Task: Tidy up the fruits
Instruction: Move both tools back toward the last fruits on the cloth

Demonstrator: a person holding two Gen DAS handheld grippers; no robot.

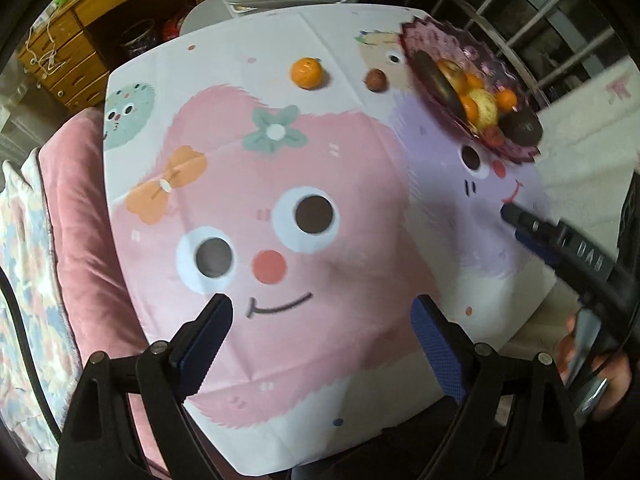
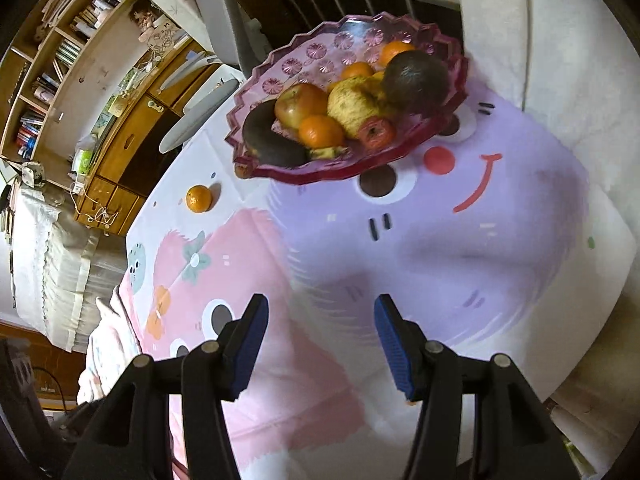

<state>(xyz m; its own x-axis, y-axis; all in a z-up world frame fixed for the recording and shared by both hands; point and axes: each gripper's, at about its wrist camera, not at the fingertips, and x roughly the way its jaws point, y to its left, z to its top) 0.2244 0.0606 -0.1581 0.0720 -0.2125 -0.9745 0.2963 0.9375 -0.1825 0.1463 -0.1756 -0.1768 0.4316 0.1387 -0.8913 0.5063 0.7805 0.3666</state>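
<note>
The pink bowl sits at the far right side of the table, on the cartoon cloth. It holds an apple, a yellow fruit, several oranges, one at the front, a small red fruit, a dark round fruit, and a dark curved fruit along its left wall. A bit of banana shows at the bowl's near edge.

One orange lies loose on the cloth, well apart from the bowl. Near it, just beside the bowl's rim, my left view shows a small brown fruit; in my right view the bowl nearly hides it, with only a sliver at the rim.

My left claw is spread wide over the pink face, nothing between its pads. My right claw hangs over the cloth with its pads apart and empty too.

Only the left view shows my right claw from outside, with my hand on its handle, and a pink cushion by the table. Only the right view shows the bookshelf.
</note>
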